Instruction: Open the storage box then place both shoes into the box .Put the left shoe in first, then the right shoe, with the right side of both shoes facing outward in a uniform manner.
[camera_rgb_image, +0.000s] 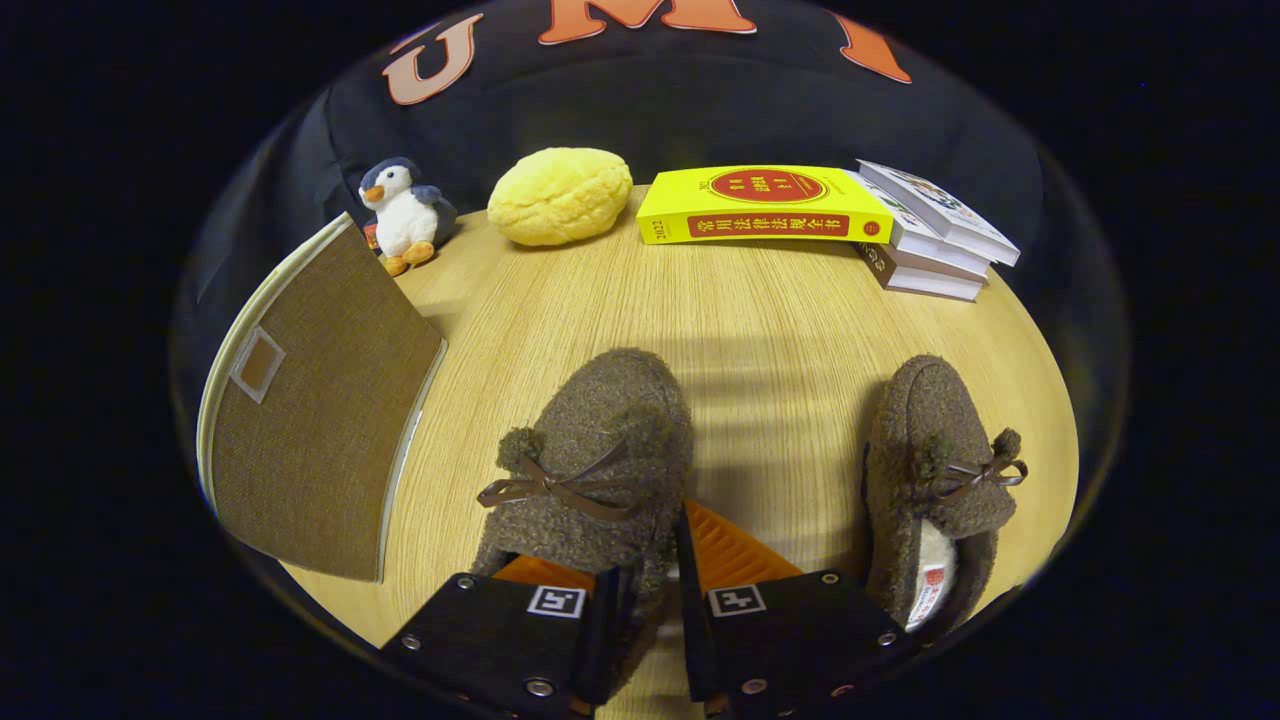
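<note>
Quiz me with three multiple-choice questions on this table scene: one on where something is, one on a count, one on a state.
1. Where is the toy penguin?
A. on the books
B. beyond the brown fabric storage box, beside the yellow bun-shaped plush
C. between the shoes

2. How many fuzzy brown shoes?
A. one
B. two
C. three

3. The gripper's fingers are:
A. spread wide over bare table
B. around the rim of the nearer shoe
C. holding a book

Answers: B, it stands at the box's far corner; B, a second shoe lies apart; B, one finger is inside, one outside.

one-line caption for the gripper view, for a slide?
Gripper closed on one fuzzy brown shoe's side wall; second shoe alongside, storage box beside.
</note>
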